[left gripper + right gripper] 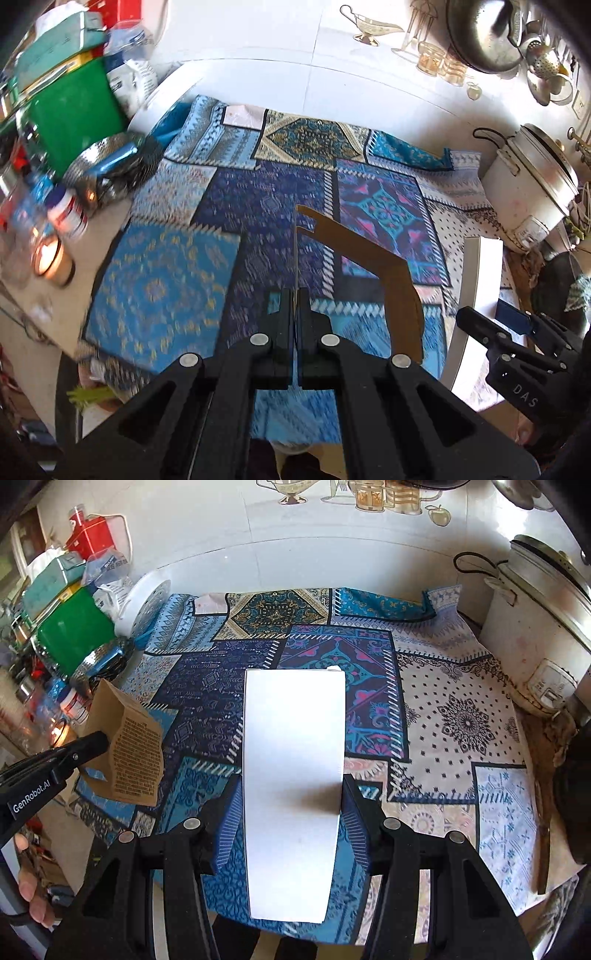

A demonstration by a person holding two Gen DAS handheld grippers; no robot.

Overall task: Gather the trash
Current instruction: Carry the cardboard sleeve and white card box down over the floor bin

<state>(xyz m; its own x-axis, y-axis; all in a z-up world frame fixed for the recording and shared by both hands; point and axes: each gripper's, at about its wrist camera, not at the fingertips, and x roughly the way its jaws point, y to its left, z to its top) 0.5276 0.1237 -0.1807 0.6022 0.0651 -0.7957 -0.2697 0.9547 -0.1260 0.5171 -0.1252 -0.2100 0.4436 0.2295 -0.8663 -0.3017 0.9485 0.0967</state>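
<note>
My left gripper (294,295) is shut on a flat brown cardboard packet (369,258), which I see edge-on sticking up and bending off to the right above the cloth. In the right wrist view the same printed brown packet (125,746) hangs from the left gripper (99,738) at the left. My right gripper (293,779) holds a long white box (291,760) by its sides, both pads pressing on it, lifted over the table. In the left wrist view the right gripper (491,317) shows at the right with the white box (476,280) standing on edge in it.
A patterned blue tablecloth (461,720) covers the table. A white rice cooker (532,627) stands at the right. A green container (74,635), jars, a metal strainer (110,162) and packets crowd the left side. A person's hand (33,890) shows at the lower left.
</note>
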